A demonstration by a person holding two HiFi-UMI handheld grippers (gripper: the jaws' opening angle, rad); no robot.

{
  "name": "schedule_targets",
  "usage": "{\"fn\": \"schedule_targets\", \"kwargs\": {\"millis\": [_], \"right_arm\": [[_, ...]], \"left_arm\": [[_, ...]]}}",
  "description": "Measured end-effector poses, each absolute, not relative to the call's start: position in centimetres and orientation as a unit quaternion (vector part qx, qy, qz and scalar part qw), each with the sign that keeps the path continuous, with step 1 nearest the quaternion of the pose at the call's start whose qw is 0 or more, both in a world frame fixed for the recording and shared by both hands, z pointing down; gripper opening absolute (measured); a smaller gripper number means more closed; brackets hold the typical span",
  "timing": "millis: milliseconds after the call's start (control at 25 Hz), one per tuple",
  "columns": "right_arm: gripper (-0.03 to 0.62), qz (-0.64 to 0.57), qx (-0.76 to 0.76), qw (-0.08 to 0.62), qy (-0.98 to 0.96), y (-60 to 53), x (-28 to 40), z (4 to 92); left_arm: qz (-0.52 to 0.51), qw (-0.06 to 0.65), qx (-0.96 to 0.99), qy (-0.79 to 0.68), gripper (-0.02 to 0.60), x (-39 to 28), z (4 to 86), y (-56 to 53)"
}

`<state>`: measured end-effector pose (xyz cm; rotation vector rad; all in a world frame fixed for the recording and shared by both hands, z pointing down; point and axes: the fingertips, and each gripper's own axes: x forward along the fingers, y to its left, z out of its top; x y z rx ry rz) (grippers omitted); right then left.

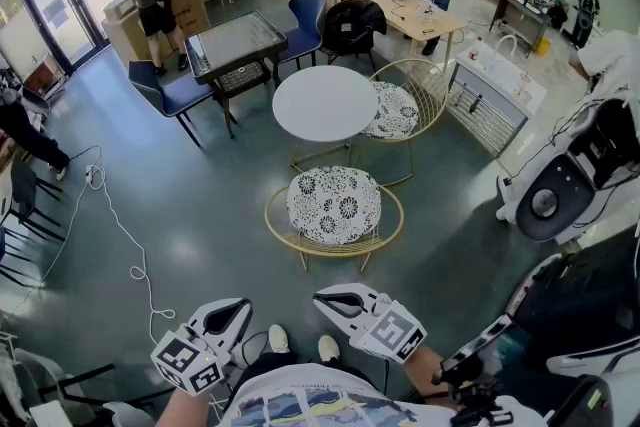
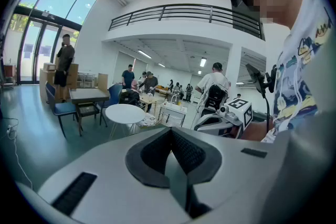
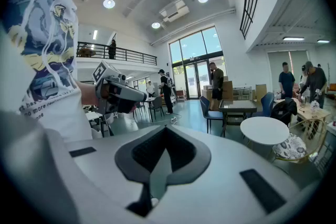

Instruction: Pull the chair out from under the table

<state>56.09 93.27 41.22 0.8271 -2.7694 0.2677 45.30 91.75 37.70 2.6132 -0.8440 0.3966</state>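
Note:
A round white table stands mid-floor. Two gold wire chairs with black-and-white patterned cushions stand by it: one just in front of the table, the other at its right with the seat partly under the top. My left gripper and right gripper hang close to my body, well short of the near chair, both shut with nothing in them. The left gripper view shows the table far off past the closed jaws. In the right gripper view the table and a cushion lie at the right.
A dark square table with blue chairs stands behind the round one. A white cable trails over the floor at left. A white machine stands at right. Several people stand at the back and at the left edge.

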Motion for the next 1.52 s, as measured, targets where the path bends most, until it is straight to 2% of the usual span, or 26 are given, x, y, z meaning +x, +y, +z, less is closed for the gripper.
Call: {"fn": "schedule_targets", "kwargs": {"millis": [440, 800, 960, 1160, 1400, 1520], "right_arm": [[0.011, 0.057, 0.191, 0.155, -0.967, 89.7, 44.6, 41.5], [0.015, 0.055, 0.167, 0.174, -0.969, 79.7, 32.9, 39.8], [0.104, 0.036, 0.177, 0.174, -0.968, 74.8, 25.5, 38.9], [0.110, 0.032, 0.191, 0.159, -0.968, 71.5, 16.0, 38.4], [0.110, 0.052, 0.169, 0.173, -0.969, 64.3, 12.1, 40.0], [0.110, 0.055, 0.160, 0.169, -0.971, 58.0, 10.7, 41.2]], "left_arm": [[0.089, 0.198, 0.893, -0.393, 0.009, 32.8, 38.6, 89.7], [0.054, 0.179, 0.892, -0.411, 0.011, 21.4, 37.2, 80.8], [0.049, 0.177, 0.892, -0.412, 0.011, 14.6, 36.9, 77.4], [0.051, 0.181, 0.885, -0.425, 0.012, 5.2, 38.0, 74.6], [0.044, 0.203, 0.871, -0.444, 0.066, 1.4, 39.7, 67.7], [0.051, 0.207, 0.867, -0.450, 0.072, 0.1, 40.5, 61.9]]}}
